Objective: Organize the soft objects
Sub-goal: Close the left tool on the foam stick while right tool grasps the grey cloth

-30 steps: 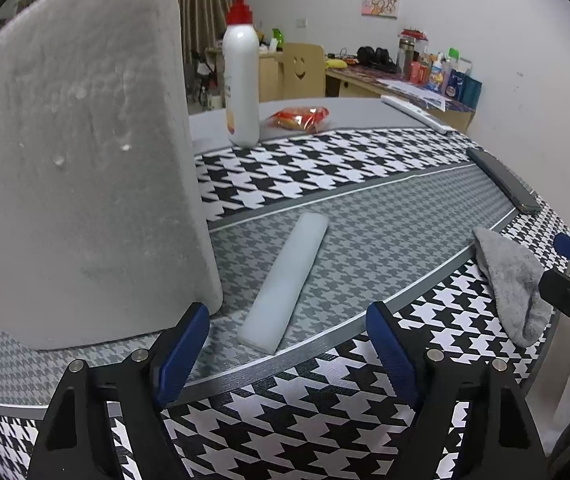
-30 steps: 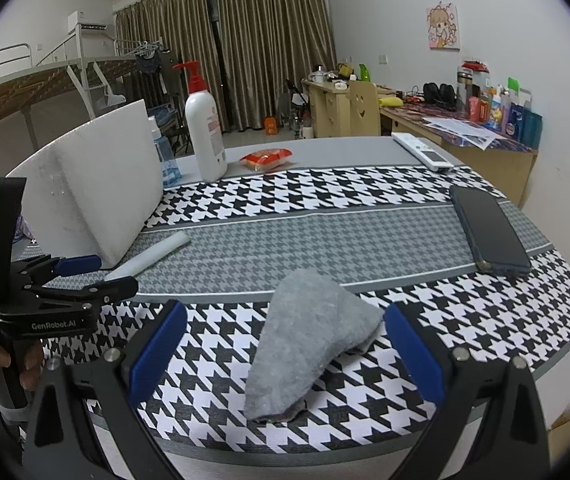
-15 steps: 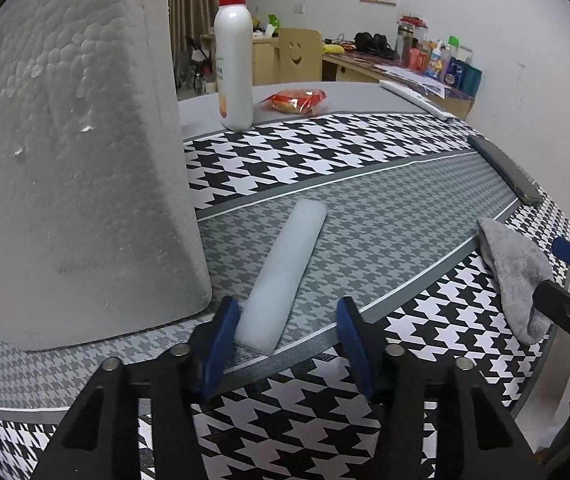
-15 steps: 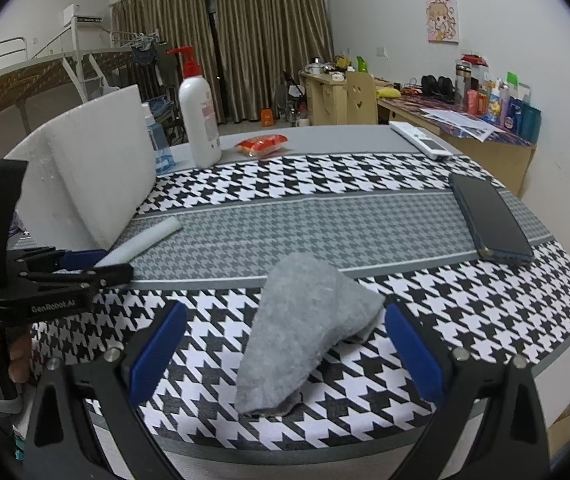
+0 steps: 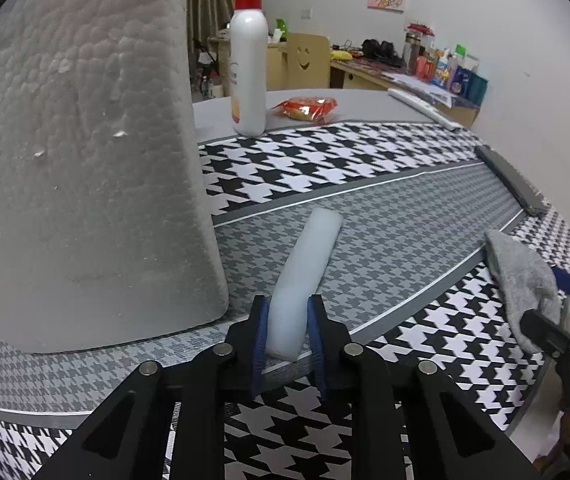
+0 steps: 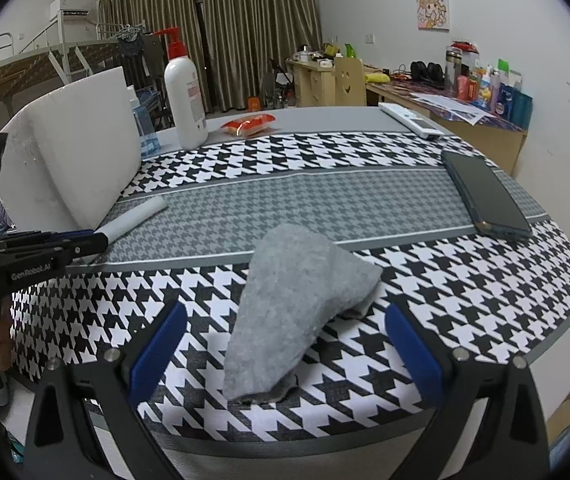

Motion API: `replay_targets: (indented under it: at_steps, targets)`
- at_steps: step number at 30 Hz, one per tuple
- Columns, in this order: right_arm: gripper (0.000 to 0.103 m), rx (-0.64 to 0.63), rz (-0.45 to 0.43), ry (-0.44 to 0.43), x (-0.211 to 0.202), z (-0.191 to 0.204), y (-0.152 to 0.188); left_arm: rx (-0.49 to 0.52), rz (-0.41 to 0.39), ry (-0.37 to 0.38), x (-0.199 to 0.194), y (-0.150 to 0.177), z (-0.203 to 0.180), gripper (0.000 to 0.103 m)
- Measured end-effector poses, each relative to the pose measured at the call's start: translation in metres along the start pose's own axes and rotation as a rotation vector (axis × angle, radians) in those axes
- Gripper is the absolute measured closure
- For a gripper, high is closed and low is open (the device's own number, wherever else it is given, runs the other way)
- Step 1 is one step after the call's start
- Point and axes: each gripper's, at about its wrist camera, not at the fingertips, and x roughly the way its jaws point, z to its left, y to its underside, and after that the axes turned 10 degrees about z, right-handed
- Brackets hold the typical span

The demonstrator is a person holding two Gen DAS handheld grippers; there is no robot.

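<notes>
Left jaws have just been closing, now pinching the near end of the long white foam strip (image 5: pixel 305 276).
Right gripper (image 6: pixel 281 354) is hovering, jaws wide, either side of the crumpled grey felt cloth (image 6: pixel 297 304) on the houndstooth surface (image 6: pixel 465 280); lifting the strip is likely following.

On the table (image 6: pixel 325 196), near the left edge, standing upright: a foam board (image 6: pixel 81 152), with a foam stick (image 5: pixel 305 276) lying just beside its foot, near end between the pads of the left gripper (image 5: pixel 287 334). Behind the board, a pump bottle (image 6: pixel 185 100), and right of it a snack packet (image 6: pixel 249 124). At the front edge, a folded cloth (image 6: pixel 297 312) between the spread fingers of the right gripper (image 6: pixel 285 352); far right, a phone (image 6: pixel 485 196), behind it a remote control (image 6: pixel 411 120).
</notes>
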Motion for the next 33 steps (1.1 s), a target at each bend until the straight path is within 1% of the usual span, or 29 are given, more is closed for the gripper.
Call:
replay_targets:
  at_steps: [2,4,6,8,9,11,13,16,18,20,24,25,27,30,33]
  targets:
    - [0.007,0.0,0.006,0.013,0.001,0.0,0.0,0.017,-0.006,0.024,-0.002,0.002,-0.003,0.083]
    - [0.016,0.012,0.02,-0.001,0.003,-0.002,-0.001,0.034,-0.019,0.035,-0.005,0.004,-0.006,0.083]
    - [0.022,0.02,0.037,-0.002,0.006,-0.003,-0.001,0.038,-0.031,0.039,-0.008,0.005,-0.008,0.083]
    - [0.03,0.03,0.053,0.008,0.009,-0.004,-0.001,0.046,-0.04,0.054,-0.011,0.008,-0.009,0.084]
    - [0.036,0.03,0.049,0.019,0.009,-0.004,-0.001,0.05,-0.046,0.059,-0.012,0.009,-0.009,0.084]
    - [0.044,0.028,0.052,0.019,0.008,-0.005,-0.001,0.054,-0.053,0.062,-0.014,0.01,-0.01,0.084]
    - [0.055,0.021,0.058,0.021,0.007,-0.005,-0.001,0.054,-0.058,0.066,-0.016,0.011,-0.01,0.084]
    - [0.065,0.011,0.054,0.012,0.005,-0.003,-0.001,0.057,-0.059,0.071,-0.017,0.012,-0.009,0.084]
    - [0.068,0.006,0.054,0.011,0.005,-0.003,0.0,0.061,-0.055,0.079,-0.017,0.012,-0.01,0.084]
    - [0.069,0.003,0.054,0.012,0.004,-0.002,0.0,0.057,-0.033,0.07,-0.014,0.012,-0.01,0.084]
    - [0.07,-0.004,0.055,0.007,0.004,-0.001,0.001,0.06,-0.015,0.057,-0.011,0.011,-0.012,0.081]
    - [0.073,-0.007,0.055,0.005,0.003,-0.001,0.001,0.062,-0.009,0.054,-0.01,0.01,-0.013,0.079]
    - [0.076,-0.009,0.053,-0.004,0.003,-0.001,0.001,0.067,0.004,0.053,-0.007,0.01,-0.014,0.079]
    - [0.076,-0.009,0.052,-0.005,0.003,-0.001,0.001,0.069,0.023,0.037,-0.003,0.009,-0.015,0.079]
    - [0.076,-0.011,0.051,-0.008,0.002,0.0,0.001,0.084,0.024,0.025,-0.002,0.008,-0.018,0.079]
